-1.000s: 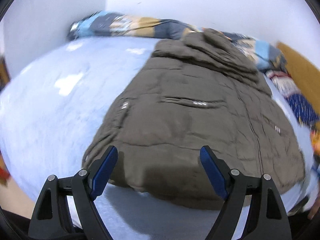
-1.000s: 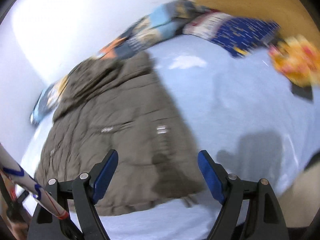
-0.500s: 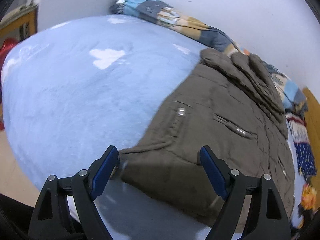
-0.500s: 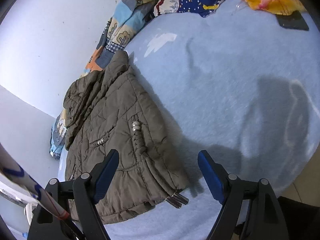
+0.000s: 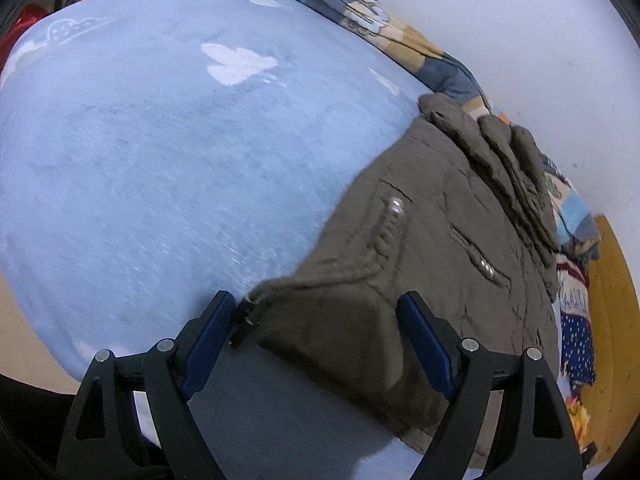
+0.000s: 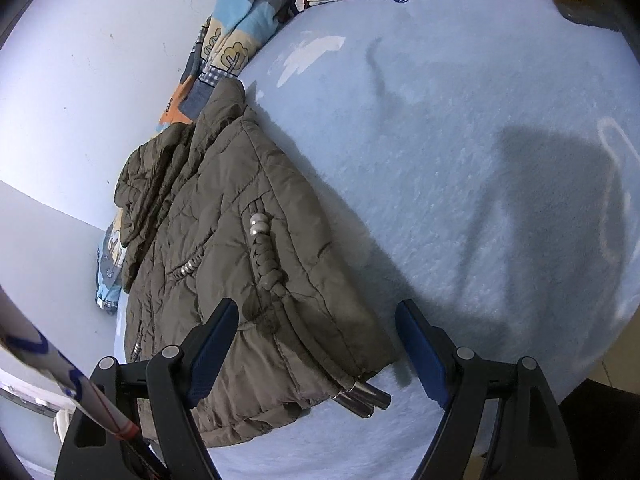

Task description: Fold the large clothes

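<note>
The brown jacket (image 5: 432, 248) is lying flat on the blue bedspread (image 5: 160, 152), already narrowed lengthwise, hood at one o'clock. Both the left gripper (image 5: 316, 332) and right gripper (image 6: 316, 344) are hanging with fingers apart around its hem corners, gripping nothing; the crosswise fold is remaining.

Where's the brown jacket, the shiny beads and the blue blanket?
brown jacket (image 6: 224, 208), right wrist view, quilted front.
shiny beads (image 6: 258, 224), right wrist view, top of braided cord.
blue blanket (image 5: 160, 160), left wrist view, bare middle.
</note>
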Available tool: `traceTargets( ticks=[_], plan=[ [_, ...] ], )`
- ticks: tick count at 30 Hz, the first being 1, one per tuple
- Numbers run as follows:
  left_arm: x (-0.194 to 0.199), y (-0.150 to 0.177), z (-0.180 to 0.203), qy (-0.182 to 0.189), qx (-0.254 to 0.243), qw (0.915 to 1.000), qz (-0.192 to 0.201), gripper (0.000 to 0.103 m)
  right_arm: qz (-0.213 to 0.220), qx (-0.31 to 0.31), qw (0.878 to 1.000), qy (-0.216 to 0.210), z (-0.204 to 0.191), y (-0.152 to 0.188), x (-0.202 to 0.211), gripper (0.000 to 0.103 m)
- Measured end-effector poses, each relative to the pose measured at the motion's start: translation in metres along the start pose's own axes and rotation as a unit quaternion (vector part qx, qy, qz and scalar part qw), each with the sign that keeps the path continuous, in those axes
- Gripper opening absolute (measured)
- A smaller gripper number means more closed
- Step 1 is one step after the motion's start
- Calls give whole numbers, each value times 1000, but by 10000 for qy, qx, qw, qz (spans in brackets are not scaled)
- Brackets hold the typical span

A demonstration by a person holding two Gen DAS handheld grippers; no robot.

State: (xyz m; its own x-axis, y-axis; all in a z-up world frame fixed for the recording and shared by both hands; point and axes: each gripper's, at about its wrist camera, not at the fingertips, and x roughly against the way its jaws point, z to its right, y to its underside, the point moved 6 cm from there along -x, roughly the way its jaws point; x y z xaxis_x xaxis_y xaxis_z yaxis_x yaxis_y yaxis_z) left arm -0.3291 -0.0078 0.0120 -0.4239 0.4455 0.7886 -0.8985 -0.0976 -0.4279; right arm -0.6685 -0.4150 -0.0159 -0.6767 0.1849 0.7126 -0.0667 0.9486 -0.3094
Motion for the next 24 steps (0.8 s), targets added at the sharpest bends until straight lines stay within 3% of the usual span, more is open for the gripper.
traceTargets(
  ticks=[2, 6, 7, 9, 15, 17, 18, 19, 21, 24],
  plan=[
    [-1, 5, 13, 179, -172, 9997, -55, 83, -40, 31, 9999, -131, -3, 3, -1, 85],
    [-1, 10, 29, 385, -421, 9984, -24, 83, -262, 344, 9959, -798, -31, 15, -7, 68],
    [0, 11, 31, 432, -465, 9980, 0, 79, -250, 488, 9939, -958, -40, 17, -6, 63],
    [0, 11, 38, 403, -671, 9969, 68, 75, -144, 699, 9916, -1077, -50, 17, -1, 62],
    [-7, 12, 45, 6, -1145, 9932, 213, 74, -250, 614, 9964, -528, -37, 21, -16, 59],
    [-6, 12, 46, -68, -1248, 9917, 287, 74, -260, 611, 9966, -493, -37, 21, -17, 50],
    [-4, 11, 48, -115, -1329, 9905, 343, 74, -207, 675, 9962, -509, -40, 20, -14, 35],
    [-3, 11, 52, -229, -1514, 9872, 450, 74, -104, 785, 9956, -509, -44, 18, -10, 27],
    [-1, 12, 60, -470, -1882, 9792, 590, 71, 130, 1159, 9924, -403, -55, 16, -1, 24],
    [-6, 18, 67, -816, -2358, 9660, 673, 68, 130, 1632, 9865, 90, -58, 21, -7, 24]
  ],
)
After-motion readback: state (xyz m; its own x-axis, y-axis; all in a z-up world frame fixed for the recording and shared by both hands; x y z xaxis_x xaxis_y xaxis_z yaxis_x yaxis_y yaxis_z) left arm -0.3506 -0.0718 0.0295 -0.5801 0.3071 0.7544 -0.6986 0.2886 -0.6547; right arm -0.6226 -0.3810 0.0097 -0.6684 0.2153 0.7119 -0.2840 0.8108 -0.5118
